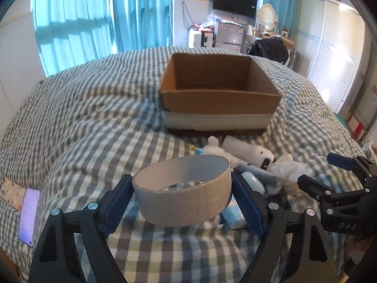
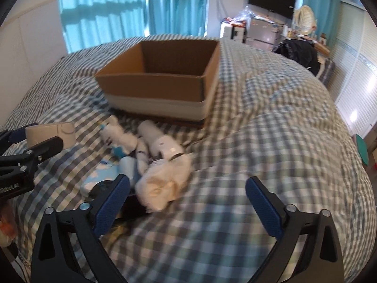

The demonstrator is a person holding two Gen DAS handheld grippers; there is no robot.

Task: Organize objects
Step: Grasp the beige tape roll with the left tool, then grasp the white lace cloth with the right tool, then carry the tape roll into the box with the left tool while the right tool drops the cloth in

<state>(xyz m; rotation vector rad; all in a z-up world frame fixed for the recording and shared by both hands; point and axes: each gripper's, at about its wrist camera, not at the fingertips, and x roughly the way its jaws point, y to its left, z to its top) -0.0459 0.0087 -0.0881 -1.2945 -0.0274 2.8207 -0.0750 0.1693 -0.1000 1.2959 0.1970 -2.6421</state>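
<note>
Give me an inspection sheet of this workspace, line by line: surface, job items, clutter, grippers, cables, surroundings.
Surface: bed with checked cover, rumpled.
Job's things: open cardboard box upright on the bed, nothing seen inside from these angles; roll of tape between the left gripper's fingers; pile in front of the box with a white cylindrical device, a small white toy, white fluffy bundle and blue-and-white packet.
Clutter: phone with lit screen at the bed's left edge.
Grippers: left gripper shut on the tape; right gripper open, hovering beside the pile.
Cables: nothing seen on the bed.
Surroundings: teal curtains, wall television, white closet doors.
</note>
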